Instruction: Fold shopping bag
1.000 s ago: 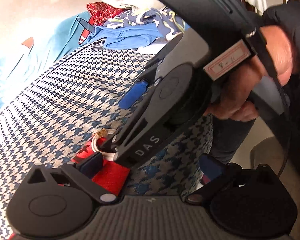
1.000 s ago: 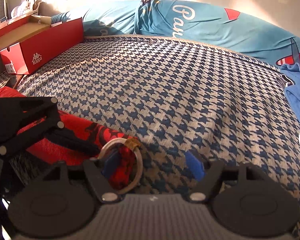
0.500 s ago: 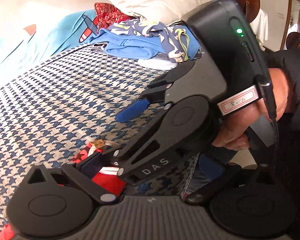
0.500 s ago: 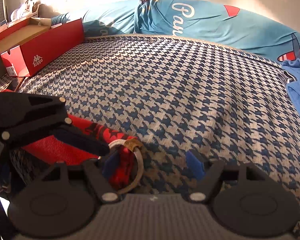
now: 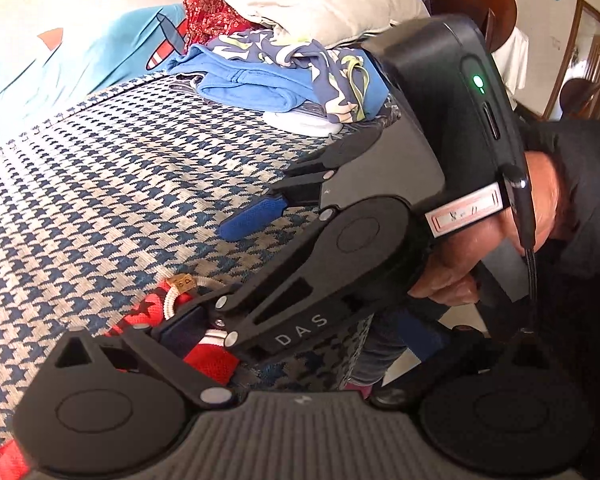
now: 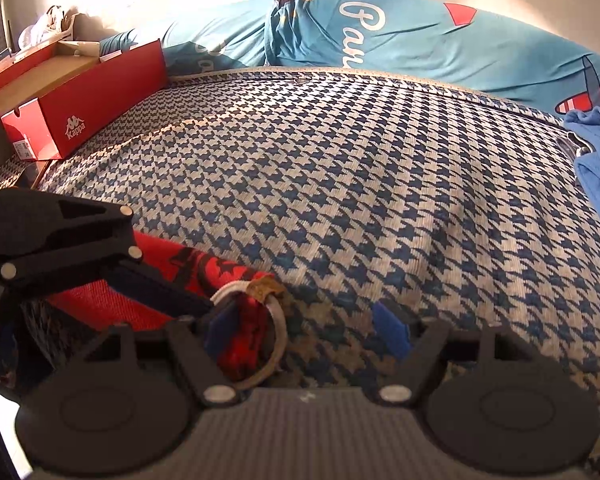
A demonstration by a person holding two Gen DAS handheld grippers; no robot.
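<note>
Red mesh shopping bag (image 6: 140, 308): bunched at the bed's near edge, under both tools' left fingers.
White cord loop (image 6: 278, 332): circles the bag's gathered end; a small tan tag sits on it.
Right tool (image 6: 300, 332): fingers spread apart; left finger touches the bag, right finger over bare cover. "DAS" reads on its arm in the left view.
Left tool (image 5: 288, 344): fingers apart; left one at the bag.
Shoebox (image 6: 80, 104): red, marked "Kappa", far left.
Bedding (image 6: 400, 44): teal, partial script "Pa".
Bed cover (image 6: 340, 184): blue-and-cream houndstooth.
</note>
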